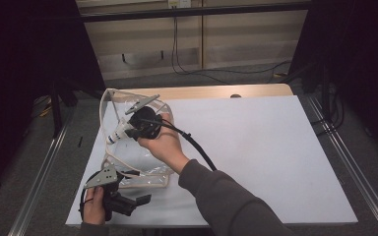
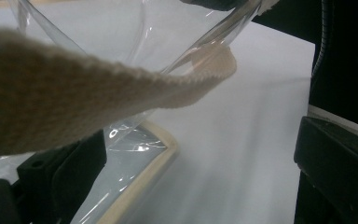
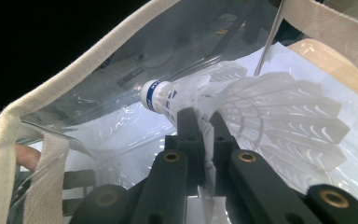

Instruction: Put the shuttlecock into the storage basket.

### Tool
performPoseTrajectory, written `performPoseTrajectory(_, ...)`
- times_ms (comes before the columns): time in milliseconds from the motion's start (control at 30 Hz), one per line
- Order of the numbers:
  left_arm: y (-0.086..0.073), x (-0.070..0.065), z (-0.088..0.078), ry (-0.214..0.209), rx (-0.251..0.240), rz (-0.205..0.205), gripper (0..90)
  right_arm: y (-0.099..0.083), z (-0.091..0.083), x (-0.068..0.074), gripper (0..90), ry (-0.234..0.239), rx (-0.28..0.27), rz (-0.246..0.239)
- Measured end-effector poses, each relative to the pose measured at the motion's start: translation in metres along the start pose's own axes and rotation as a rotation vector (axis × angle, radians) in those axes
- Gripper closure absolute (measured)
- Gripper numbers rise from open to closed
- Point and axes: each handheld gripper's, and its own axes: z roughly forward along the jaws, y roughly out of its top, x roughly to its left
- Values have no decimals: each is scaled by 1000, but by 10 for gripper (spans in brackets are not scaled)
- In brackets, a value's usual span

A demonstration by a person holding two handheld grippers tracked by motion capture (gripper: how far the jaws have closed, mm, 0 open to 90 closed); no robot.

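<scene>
Item one: a white feathered shuttlecock (image 3: 242, 100) with a blue band at its cork. We hold it in our right hand-held gripper (image 3: 204, 128), whose jaws are clenched on the feathers of its skirt. In the high view that right hand-held gripper (image 1: 128, 127) sits over the far left part of the surface (image 1: 256, 147), with the shuttlecock (image 1: 115, 133) pointing left inside the mouth of the bag.

Item two: a clear plastic bag (image 1: 142, 169) with cream webbing trim, lying at the surface's left edge. Its transparent wall (image 3: 121, 70) and cream rim (image 3: 70, 74) curve around the shuttlecock on the left and above.

Item three: a cream webbing strap (image 2: 74, 102) of the bag, crossing close in front of our left hand-held gripper (image 1: 112, 195), which sits at the near left corner, just beside the bag's near edge. Its jaws stand apart; whether they touch the strap we cannot tell.

Surroundings: a wooden board edge (image 1: 216, 92) beyond the white sheet, and cables (image 1: 197, 69) on the floor behind.
</scene>
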Motion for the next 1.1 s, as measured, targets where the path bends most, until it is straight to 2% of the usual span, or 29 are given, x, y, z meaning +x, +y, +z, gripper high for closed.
performPoseTrajectory(500, 0, 0, 0, 1, -4, 3, 23, 1, 3, 4, 877, 15, -4, 18)
performPoseTrajectory(800, 0, 0, -1, -1, -7, 2, 25, -6, 14, 2, 877, -9, 49, -2)
performPoseTrajectory(1100, 0, -1, -1, 3, -9, 2, 25, -15, 25, 0, 876, 2, 75, -10)
